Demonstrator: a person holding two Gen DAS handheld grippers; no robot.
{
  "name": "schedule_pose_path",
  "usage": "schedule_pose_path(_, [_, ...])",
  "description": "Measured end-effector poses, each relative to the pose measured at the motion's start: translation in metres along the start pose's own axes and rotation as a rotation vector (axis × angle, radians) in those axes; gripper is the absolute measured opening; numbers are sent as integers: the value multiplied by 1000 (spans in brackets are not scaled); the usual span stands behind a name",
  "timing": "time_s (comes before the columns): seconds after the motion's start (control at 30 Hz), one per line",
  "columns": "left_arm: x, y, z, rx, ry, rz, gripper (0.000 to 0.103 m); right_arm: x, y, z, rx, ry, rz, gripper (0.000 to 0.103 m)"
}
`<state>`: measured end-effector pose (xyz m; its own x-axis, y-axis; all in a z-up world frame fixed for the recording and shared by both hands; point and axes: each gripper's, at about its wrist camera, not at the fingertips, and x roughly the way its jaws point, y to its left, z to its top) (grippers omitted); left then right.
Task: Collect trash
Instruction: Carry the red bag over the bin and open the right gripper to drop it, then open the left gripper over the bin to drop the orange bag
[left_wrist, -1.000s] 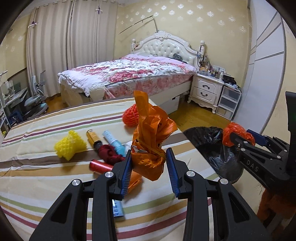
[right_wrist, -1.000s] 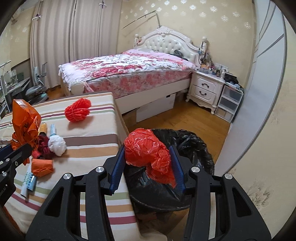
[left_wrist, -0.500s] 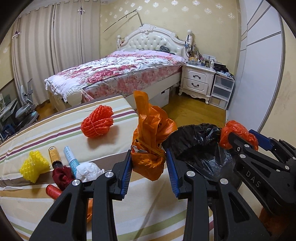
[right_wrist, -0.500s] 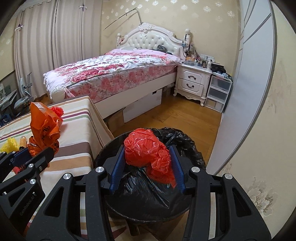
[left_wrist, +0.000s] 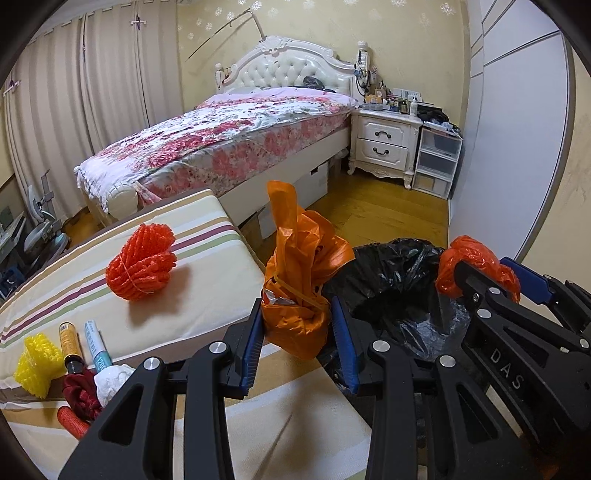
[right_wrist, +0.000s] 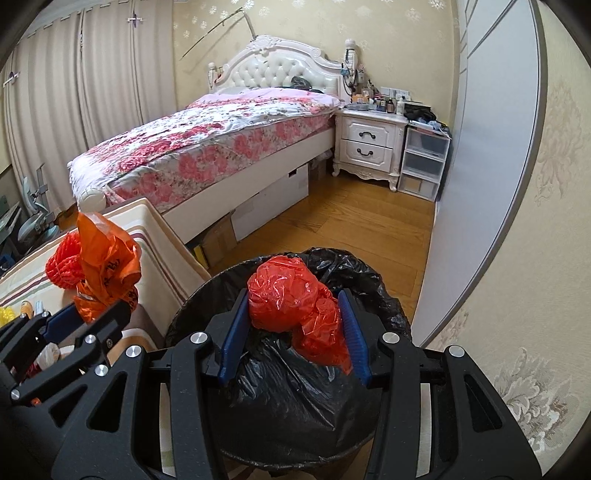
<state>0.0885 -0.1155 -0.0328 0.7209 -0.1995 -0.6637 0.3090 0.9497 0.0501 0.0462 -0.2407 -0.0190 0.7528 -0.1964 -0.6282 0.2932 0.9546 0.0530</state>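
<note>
My left gripper (left_wrist: 299, 343) is shut on a tied orange plastic bag (left_wrist: 299, 280) and holds it above the table's right edge, beside the black-lined trash bin (left_wrist: 391, 280). My right gripper (right_wrist: 293, 332) is shut on a crumpled red plastic bag (right_wrist: 291, 299) and holds it over the bin's opening (right_wrist: 295, 391). The right gripper with the red bag also shows at the right of the left wrist view (left_wrist: 476, 266). The orange bag also shows at the left of the right wrist view (right_wrist: 99, 262).
On the striped table (left_wrist: 207, 221) lie a red foam net (left_wrist: 142, 266), a yellow foam net (left_wrist: 35, 365), two small tubes (left_wrist: 85, 343), a white wad (left_wrist: 110, 380) and dark red items (left_wrist: 79, 395). A bed (left_wrist: 229, 140), nightstand (left_wrist: 384, 144) and wooden floor lie beyond.
Both grippers have swung right with their bags. The orange bag went from over the table's middle to its right edge by the bin. The red bag now hangs over the bin opening.
</note>
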Motion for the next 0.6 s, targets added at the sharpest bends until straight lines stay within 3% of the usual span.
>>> schedule_pose_path(0.13, [9,-2,0,8,21,7,38,6,-2,0,16,10,-15,53])
schedule_pose_path(0.17, [11,-3,0,10,26,9,43,7,-3,0,21,8,-23,60])
schedule_pose_path(0.23, [12,-4,0,10,24,20,60,7,-4,1,29,9,-31,63])
schedule_pose_path(0.27, [12,-3,0,8,22,17,63,8,-5,1,32,9,-36,64])
schedule_pose_path(0.6, [8,4,2,-28,22,17,71,4,-9,1,53,0,-59,71])
